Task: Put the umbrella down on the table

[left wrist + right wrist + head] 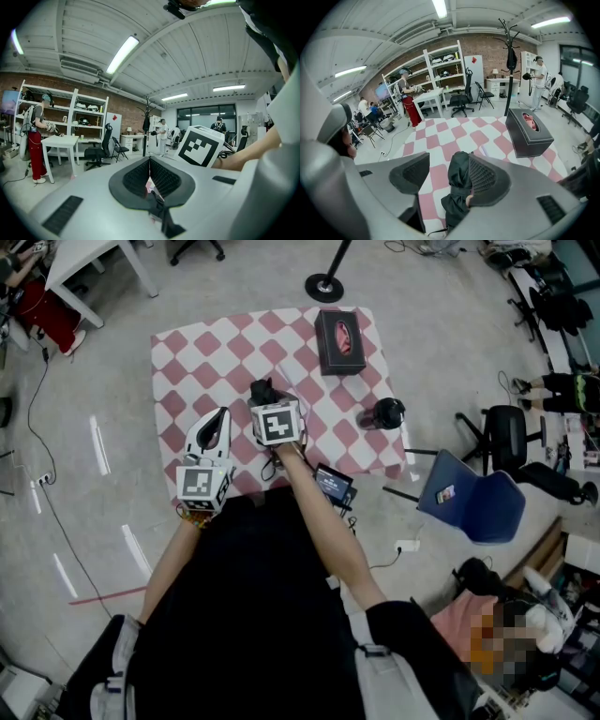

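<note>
The right gripper [443, 171] has its jaws wide apart. The folded black umbrella [458, 187] sits between them, leaning against the right jaw and well clear of the other, so nothing is clamped. It appears to rest on the checked table [187, 362] near the front edge, so the task looks all but done, with only backing the gripper away left. The left gripper [150, 161] is closed on nothing, off to the side.
</note>
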Available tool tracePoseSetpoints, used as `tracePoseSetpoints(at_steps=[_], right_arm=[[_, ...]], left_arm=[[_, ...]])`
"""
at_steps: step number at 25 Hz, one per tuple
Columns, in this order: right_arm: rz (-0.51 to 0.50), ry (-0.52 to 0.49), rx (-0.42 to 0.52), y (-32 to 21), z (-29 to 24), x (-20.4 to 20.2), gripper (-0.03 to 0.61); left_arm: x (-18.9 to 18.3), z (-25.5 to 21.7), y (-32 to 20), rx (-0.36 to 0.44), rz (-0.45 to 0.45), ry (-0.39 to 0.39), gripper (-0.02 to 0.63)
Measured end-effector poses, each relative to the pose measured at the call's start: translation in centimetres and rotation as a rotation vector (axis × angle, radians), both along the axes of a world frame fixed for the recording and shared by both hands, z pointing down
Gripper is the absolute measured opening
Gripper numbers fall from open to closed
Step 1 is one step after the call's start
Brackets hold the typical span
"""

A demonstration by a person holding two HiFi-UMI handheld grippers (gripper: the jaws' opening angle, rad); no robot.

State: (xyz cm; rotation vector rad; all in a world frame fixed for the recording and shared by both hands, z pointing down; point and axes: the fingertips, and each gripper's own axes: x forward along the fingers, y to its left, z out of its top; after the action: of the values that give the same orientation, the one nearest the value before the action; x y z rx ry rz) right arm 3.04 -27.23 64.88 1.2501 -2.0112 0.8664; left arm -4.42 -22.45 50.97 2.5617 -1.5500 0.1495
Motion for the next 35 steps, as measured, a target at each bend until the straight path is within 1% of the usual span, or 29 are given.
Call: tracePoseSetpoints(at_steps=[3,8,14,17,21,27,31,35], right_arm=[[-0.002,-0.029,0.039,-0.2,-1.1,-0.5,0.261],[-0.003,-0.031,0.14,-1.3,-3.9,-0.5,0.261],[0.007,-0.075,0.296,-2.3,-7.8,-0.9,0.259],[0.011,-0.08,0.374,-2.5,-9.7,-1.1,0.258],[0.007,-0.073,0.45,-2.6,-12.2,-1.2,0.25],[-0.006,-0.075,0.556,-2.1,-15.8,-1.6,0.225],[0.004,-0.123,0.606,-1.6,-17.6,-1.8,0.199],[0.006,-0.124,0.686,-1.1,-19.1,-1.5,0.164]], left_arm=[[0.0,0.0,0.0,0.002,0.0,0.003,0.014],[0.0,-0.1,-0.1,0.003,0.003,0.001,0.015],[0.2,-0.8,-0.7,0.031,0.009,0.0,0.015],[0.0,-1.5,-1.0,0.044,0.011,0.001,0.015],[0.0,-2.5,-1.1,0.055,0.009,0.009,0.015],[0.0,-3.6,-1.2,0.08,0.013,0.019,0.015],[0.1,-4.4,-1.2,0.09,0.014,0.034,0.015],[0.2,-5.0,-1.2,0.115,0.02,0.025,0.015]])
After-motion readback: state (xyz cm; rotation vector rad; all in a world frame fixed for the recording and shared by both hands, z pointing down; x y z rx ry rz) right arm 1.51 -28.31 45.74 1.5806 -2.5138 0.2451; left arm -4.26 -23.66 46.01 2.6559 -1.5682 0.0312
